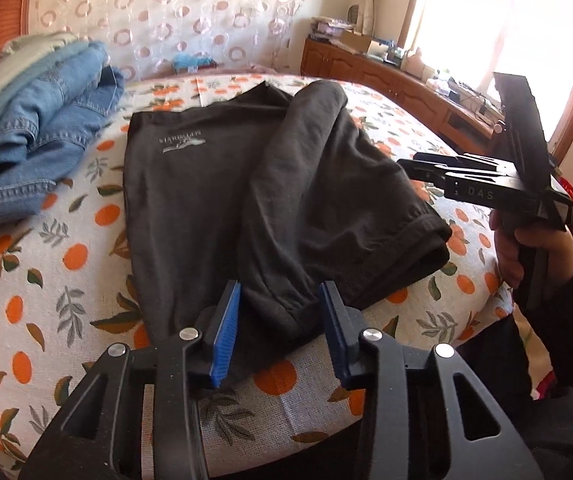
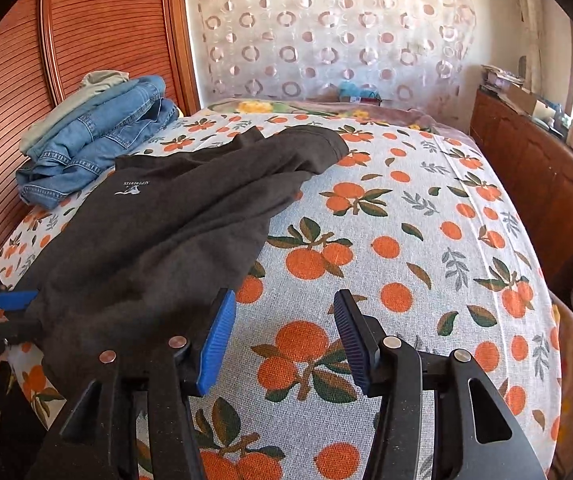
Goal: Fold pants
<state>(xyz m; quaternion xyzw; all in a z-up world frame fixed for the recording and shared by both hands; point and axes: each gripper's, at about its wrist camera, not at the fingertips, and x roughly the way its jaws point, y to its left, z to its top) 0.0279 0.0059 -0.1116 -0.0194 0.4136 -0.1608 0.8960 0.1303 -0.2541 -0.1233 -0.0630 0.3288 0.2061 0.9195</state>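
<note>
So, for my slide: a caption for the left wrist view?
Left gripper open around the near cuff of black pants on an orange-print bedsheet.

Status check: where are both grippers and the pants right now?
Left gripper open, straddling near cuff of black pants, not clamped. Right gripper open over bare bedsheet. Folded jeans stacked clear, far left.

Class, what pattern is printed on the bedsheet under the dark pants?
Oranges with green leaves on a whitish bedsheet; clearest in the right wrist view.
</note>
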